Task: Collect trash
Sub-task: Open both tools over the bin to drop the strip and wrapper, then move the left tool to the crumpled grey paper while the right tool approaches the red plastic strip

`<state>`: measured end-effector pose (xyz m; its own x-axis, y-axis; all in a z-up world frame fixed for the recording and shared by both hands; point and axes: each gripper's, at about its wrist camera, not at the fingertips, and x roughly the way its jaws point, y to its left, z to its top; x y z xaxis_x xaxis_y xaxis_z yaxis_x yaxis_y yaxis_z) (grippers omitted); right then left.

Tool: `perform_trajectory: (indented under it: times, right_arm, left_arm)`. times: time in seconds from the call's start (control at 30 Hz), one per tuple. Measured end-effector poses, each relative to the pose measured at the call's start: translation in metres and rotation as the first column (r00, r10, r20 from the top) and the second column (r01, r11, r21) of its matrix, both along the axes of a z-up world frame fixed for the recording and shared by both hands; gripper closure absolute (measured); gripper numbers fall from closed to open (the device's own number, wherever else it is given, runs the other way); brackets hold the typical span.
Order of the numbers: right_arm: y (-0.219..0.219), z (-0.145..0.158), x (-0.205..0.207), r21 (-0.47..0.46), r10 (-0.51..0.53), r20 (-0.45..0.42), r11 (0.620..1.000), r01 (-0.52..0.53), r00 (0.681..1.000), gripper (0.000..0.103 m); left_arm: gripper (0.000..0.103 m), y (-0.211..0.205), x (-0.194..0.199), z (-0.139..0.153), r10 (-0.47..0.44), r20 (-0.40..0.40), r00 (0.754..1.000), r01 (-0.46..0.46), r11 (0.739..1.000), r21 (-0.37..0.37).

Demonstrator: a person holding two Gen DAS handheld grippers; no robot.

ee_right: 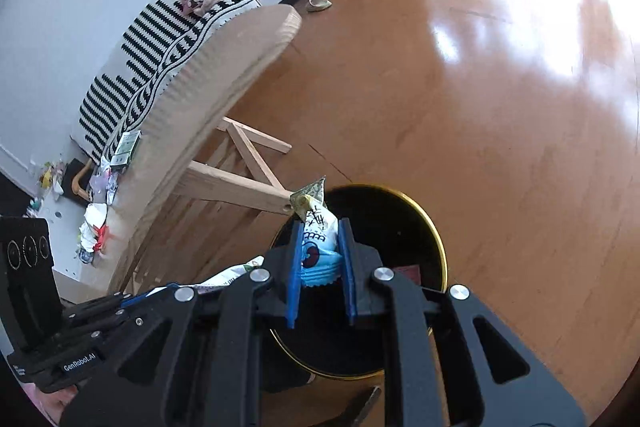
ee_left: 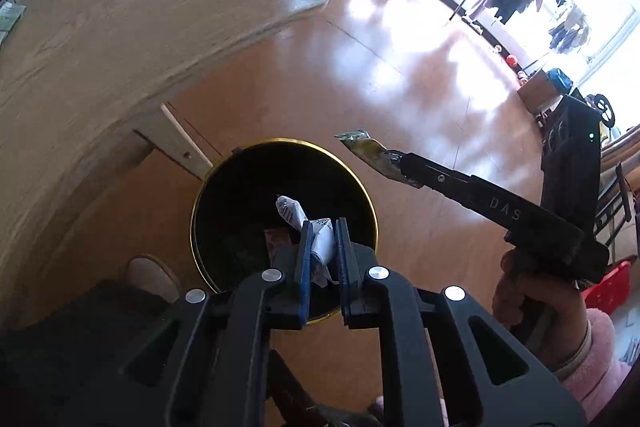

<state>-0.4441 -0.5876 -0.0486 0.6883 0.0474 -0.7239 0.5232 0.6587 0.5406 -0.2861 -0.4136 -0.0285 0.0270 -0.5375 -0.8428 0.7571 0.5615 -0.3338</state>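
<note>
A: Item one: crumpled white printed paper wrapper (ee_left: pixel 289 210). Location?

B: Pinched between the blue pads of the left gripper (ee_left: pixel 323 227), closed tight on it. Hanging over the mouth of the round black bin with a gold rim (ee_left: pixel 193 223), well inside the edge.

A: Item two?

B: Light-blue and white snack packet with a yellow-green top (ee_right: pixel 318 239). Clamped in the right gripper (ee_right: pixel 321 223), jaws narrow, pressing the packet's sides. Seen from the left wrist, held near the bin's far rim, seemingly over the brown wooden floor (ee_left: pixel 400 67) rather than the opening; exact position hard to tell.

A: Risks, item one?

B: Low. Possible clinging to a pad on release, given the light, creased paper.

A: Risks, item two?

B: Higher. Likely a miss if released here: off the rim, onto the floor. Cause: packet not clearly centred over the opening. Also a possible knock between the two grippers, both crowding one small mouth.

A: Anything outward?

B: Pale wooden table (ee_left: pixel 120 27) just beside the bin. More scraps of litter (ee_right: pixel 94 223) at its far end, not yet collected.
</note>
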Motion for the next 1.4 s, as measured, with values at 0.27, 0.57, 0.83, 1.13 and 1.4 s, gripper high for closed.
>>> perform_trajectory:
  times: [0.27, 0.57, 0.83, 1.13, 1.4]
  right_arm:
    - [-0.012, 0.002, 0.001, 0.065, -0.026, -0.01, 0.998, 0.027, 1.0, 0.007]
    - [-0.004, 0.058, 0.005, -0.283, -0.171, -0.016, 0.946, 0.16, 0.985, 0.007]
    - [0.078, 0.107, 0.113, -0.396, 0.033, 0.025, 0.918, -0.02, 0.999, 0.007]
    - [0.218, 0.154, 0.235, -0.511, 0.325, 0.047, 0.82, -0.257, 0.945, 0.007]
    - [0.301, 0.149, 0.297, -0.528, 0.469, -0.019, 0.745, -0.407, 0.883, 0.007]
  left_arm:
    - [0.007, 0.006, 0.005, -0.008, 0.029, -0.005, 1.0, -0.029, 0.998, 0.057]
    - [0.006, 0.068, 0.056, 0.08, 0.146, 0.255, 0.956, -0.126, 0.988, -0.092]
    - [0.006, 0.275, 0.138, 0.144, 0.58, 0.417, 0.7, -0.566, 0.806, -0.173]
    - [0.006, 0.439, 0.219, 0.081, 0.805, 0.327, 0.495, -0.847, 0.531, -0.026]
    - [0.006, 0.436, 0.261, 0.043, 0.809, 0.27, 0.522, -0.835, 0.549, -0.028]
